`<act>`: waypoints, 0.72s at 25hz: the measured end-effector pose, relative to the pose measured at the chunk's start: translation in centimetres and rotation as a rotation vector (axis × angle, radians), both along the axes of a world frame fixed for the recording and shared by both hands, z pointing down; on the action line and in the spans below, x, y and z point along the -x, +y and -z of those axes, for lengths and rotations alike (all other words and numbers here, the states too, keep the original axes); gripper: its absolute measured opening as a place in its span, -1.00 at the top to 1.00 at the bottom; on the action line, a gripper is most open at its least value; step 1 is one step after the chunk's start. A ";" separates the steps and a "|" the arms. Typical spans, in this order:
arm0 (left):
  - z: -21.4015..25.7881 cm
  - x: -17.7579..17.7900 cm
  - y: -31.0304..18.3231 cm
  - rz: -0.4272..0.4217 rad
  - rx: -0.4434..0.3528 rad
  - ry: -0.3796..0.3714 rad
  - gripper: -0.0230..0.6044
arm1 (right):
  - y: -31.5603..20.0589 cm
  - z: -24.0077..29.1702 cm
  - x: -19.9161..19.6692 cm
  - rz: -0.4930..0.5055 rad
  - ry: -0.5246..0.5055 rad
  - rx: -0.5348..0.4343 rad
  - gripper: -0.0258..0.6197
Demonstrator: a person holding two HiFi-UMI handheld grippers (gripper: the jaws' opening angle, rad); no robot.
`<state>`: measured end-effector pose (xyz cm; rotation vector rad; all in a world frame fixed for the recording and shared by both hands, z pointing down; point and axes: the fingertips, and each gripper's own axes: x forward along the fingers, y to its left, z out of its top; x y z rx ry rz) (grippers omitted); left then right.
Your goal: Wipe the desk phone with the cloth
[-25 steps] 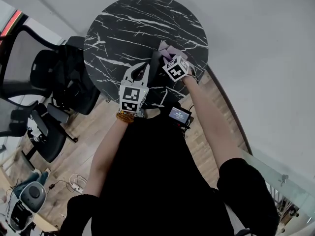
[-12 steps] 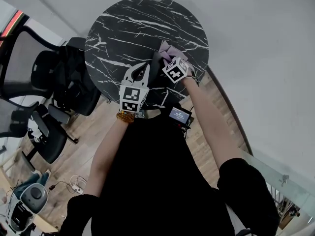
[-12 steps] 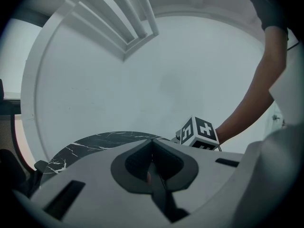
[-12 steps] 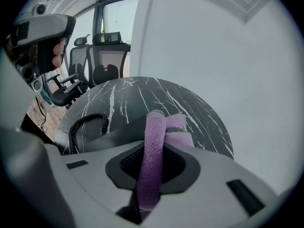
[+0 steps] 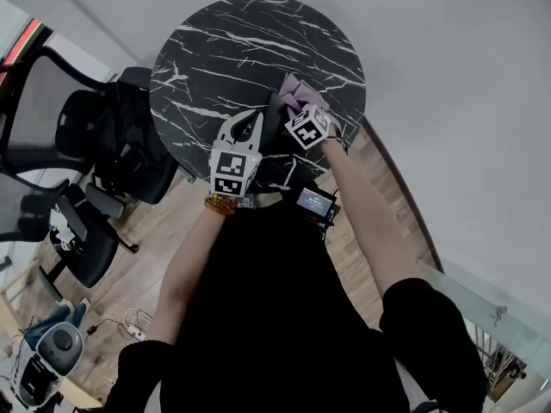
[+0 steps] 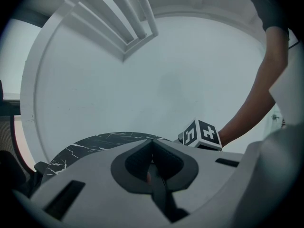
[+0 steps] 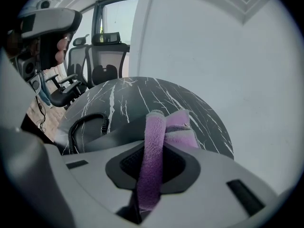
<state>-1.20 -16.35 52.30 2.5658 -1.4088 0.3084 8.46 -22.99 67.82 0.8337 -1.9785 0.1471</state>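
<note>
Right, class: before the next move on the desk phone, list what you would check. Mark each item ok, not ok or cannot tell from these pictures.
1. The cloth is clamped in the right tool: ok.
2. Enough cloth sticks out past the jaws to wipe with: ok.
3. The desk phone lies just ahead of the cloth, with its coiled cord alongside: ok.
4. The cloth is touching the phone: cannot tell.
5. The left tool is shut and holds nothing: ok.
</note>
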 end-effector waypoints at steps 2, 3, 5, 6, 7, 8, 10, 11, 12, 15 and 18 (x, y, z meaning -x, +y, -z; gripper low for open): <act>0.1 0.0 0.0 0.000 -0.003 0.000 0.88 | 0.1 -0.1 0.0 -0.005 -0.001 0.001 0.73; 0.1 0.0 0.0 -0.001 -0.006 0.001 0.89 | 0.1 -0.1 -0.1 -0.007 -0.001 0.003 0.73; 0.1 0.0 0.0 -0.001 -0.003 0.001 0.89 | 0.3 -0.2 0.0 -0.006 0.002 0.006 0.73; 0.1 0.0 0.1 -0.001 0.000 0.001 0.89 | 0.5 -0.3 0.0 -0.003 0.004 0.009 0.73; 0.1 0.0 0.1 -0.001 0.000 0.003 0.89 | 0.6 -0.4 0.0 -0.001 0.005 0.012 0.73; 0.2 0.0 0.1 -0.001 -0.002 0.004 0.88 | 0.8 -0.4 0.1 0.001 0.004 0.013 0.73; 0.3 -0.1 0.0 -0.002 -0.007 0.003 0.89 | 0.9 -0.4 0.1 0.005 0.000 0.011 0.73; 0.3 -0.1 0.0 -0.002 -0.007 0.002 0.89 | 1.0 -0.5 0.1 0.006 0.001 0.010 0.73; 0.3 0.0 0.0 -0.002 -0.005 0.002 0.88 | 1.1 -0.5 0.1 0.007 0.004 0.011 0.73; 0.2 0.0 0.1 -0.003 0.002 0.002 0.88 | 1.4 -0.6 0.2 0.008 0.010 0.015 0.73; 0.1 -0.2 0.1 -0.005 0.002 -0.003 0.89 | 1.7 -0.8 0.2 0.016 0.014 0.022 0.73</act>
